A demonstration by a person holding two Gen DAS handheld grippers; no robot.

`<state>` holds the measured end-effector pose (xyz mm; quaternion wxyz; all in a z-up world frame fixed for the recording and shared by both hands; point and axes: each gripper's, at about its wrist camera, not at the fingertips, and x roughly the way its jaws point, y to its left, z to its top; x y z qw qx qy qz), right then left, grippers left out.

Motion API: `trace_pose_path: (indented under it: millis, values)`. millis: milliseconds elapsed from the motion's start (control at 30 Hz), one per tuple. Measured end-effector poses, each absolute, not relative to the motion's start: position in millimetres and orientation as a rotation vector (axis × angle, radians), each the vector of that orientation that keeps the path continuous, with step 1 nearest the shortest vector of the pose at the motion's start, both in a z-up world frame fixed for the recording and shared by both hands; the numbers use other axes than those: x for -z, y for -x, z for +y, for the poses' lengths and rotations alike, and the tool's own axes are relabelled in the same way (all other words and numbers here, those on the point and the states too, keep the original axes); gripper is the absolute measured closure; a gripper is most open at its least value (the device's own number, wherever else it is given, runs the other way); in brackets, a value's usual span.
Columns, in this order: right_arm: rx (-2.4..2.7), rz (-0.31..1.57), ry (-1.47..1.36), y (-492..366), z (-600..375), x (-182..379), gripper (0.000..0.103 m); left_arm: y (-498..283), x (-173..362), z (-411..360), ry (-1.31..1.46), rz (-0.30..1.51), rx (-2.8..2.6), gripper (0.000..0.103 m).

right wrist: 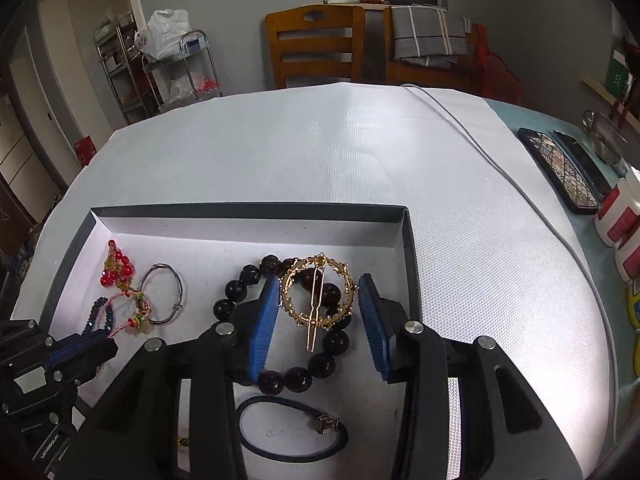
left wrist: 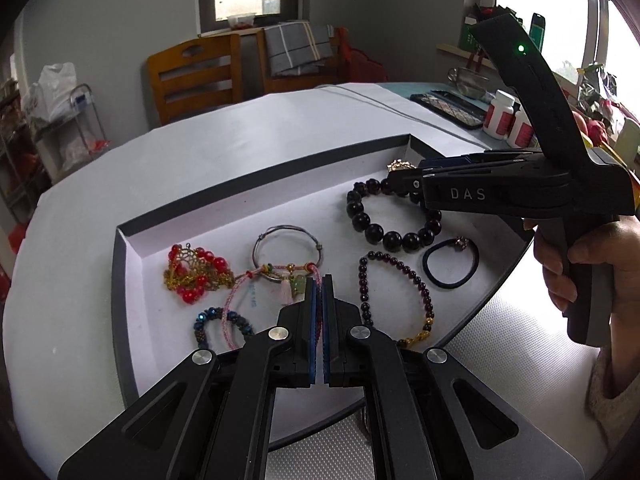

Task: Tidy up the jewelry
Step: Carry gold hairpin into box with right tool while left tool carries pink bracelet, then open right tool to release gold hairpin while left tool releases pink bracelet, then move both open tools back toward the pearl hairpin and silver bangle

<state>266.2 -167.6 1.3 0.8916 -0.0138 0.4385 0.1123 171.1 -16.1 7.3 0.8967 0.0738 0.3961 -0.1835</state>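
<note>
Left gripper (left wrist: pixel 322 286) jaws fully closed, pinching pink cord bracelet (left wrist: pixel 236 312) over tray (left wrist: pixel 128 264). Right gripper (right wrist: pixel 319 312) half open, gold hair clip (right wrist: pixel 318 296) between pads, grip unclear, above black bead bracelet (right wrist: pixel 236 290). Both point steeply down.

Both handheld grippers are matte black plastic: left gripper (left wrist: pixel 319 280) and right gripper (right wrist: pixel 318 322) each carry two fingers (right wrist: pixel 262 326) faced with blue ribbed pads, driven by flat linkage arms with triangular cut-outs and round silver pivot screws (left wrist: pixel 279 333). Seen from the left wrist view, the right unit has a pistol-style handle, white "DAS" lettering (left wrist: pixel 467 193) on its side, and an upright black fin bearing a small lit green LED (left wrist: pixel 521 48). The hand (left wrist: pixel 576 264) on the handle shows a light, nubby-textured sleeve cuff (left wrist: pixel 612 380) at the wrist.
</note>
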Motion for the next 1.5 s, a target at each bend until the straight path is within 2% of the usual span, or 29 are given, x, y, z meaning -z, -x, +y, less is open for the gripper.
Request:
trace_pose_path:
  millis: [500, 600, 667, 733, 900, 1100, 1233, 1500]
  values:
    - [-0.224, 0.896, 0.057, -266, -167, 1, 0.062, -177, 5, -11, -0.129, 0.876, 0.385, 0.100]
    - [-0.224, 0.897, 0.057, -267, -168, 1, 0.062, -177, 5, -11, -0.125, 0.879, 0.390, 0.088]
    - [-0.221, 0.896, 0.055, -267, -168, 1, 0.061, -175, 3, -10, -0.121, 0.870, 0.390, 0.076]
    - [-0.227, 0.894, 0.044, -267, -169, 1, 0.060, -174, 0, -9, -0.116, 0.857, 0.390, 0.072]
    - [-0.250, 0.880, 0.013, -266, -172, -3, 0.048, -172, -4, -8, -0.100, 0.846, 0.396, 0.069]
    - [-0.272, 0.848, -0.024, -259, -175, -14, 0.035, -169, -11, -4, -0.088, 0.820, 0.380, 0.051]
    - [-0.315, 0.831, -0.071, -251, -177, -24, 0.027, -164, -21, 0, -0.084, 0.780, 0.345, 0.029]
    - [-0.368, 0.752, -0.121, -218, -185, -68, 0.009, -142, -48, 11, -0.075, 0.732, 0.325, 0.019]
